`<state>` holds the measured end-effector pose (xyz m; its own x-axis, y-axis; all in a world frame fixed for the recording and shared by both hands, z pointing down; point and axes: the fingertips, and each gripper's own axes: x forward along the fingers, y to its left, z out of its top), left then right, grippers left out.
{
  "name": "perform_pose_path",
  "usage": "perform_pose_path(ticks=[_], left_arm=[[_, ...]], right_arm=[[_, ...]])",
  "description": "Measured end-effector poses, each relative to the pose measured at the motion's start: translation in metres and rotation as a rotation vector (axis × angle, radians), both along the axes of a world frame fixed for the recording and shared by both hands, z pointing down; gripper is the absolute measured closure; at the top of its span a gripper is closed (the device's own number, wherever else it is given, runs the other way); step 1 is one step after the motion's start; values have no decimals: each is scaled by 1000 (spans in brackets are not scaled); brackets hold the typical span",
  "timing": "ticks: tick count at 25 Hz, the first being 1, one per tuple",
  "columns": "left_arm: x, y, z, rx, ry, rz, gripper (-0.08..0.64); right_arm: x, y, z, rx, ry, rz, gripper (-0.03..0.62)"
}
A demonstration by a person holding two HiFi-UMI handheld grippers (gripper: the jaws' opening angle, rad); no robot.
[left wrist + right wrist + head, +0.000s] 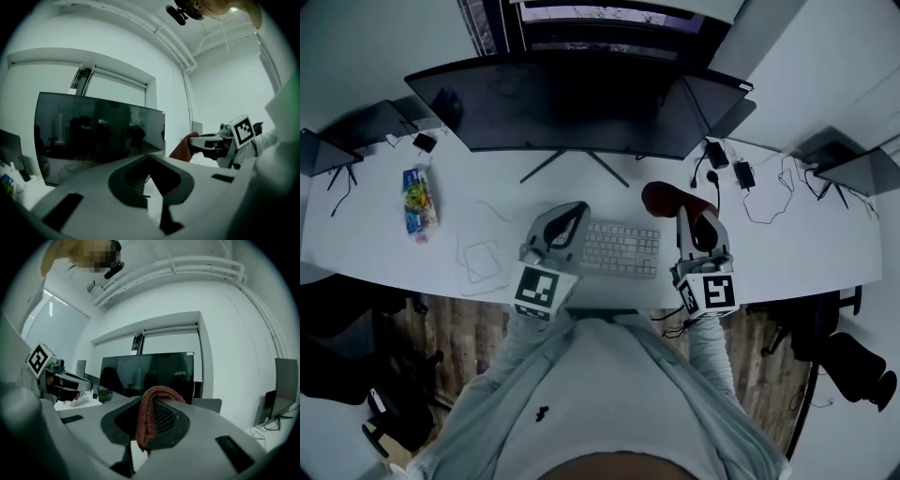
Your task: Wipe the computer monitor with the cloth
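Right gripper (151, 426) jaws clamp the red cloth (667, 198); left gripper (151, 174) jaws together, empty. That loose fold could slip free against the monitor (150, 371), I'd say.

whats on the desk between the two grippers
A white keyboard lies between the left gripper and the right gripper, which grips the cloth; the head view shows it.
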<state>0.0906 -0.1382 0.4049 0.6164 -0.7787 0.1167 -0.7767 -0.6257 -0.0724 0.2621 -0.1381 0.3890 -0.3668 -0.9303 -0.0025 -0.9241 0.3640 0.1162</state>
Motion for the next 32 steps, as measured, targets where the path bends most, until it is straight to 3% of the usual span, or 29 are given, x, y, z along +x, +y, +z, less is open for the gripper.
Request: perform_pose_path(ticks=[4, 18, 32], left_arm=[[11, 2, 8, -21, -9, -1, 540], [-10, -6, 19, -45, -17, -40, 540], [-17, -19, 15, -33, -7, -39, 540]], right_arm=[[11, 14, 12, -25, 51, 19, 555], [6, 14, 37, -72, -3, 50, 555], [-7, 3, 34, -78, -26, 7, 556]])
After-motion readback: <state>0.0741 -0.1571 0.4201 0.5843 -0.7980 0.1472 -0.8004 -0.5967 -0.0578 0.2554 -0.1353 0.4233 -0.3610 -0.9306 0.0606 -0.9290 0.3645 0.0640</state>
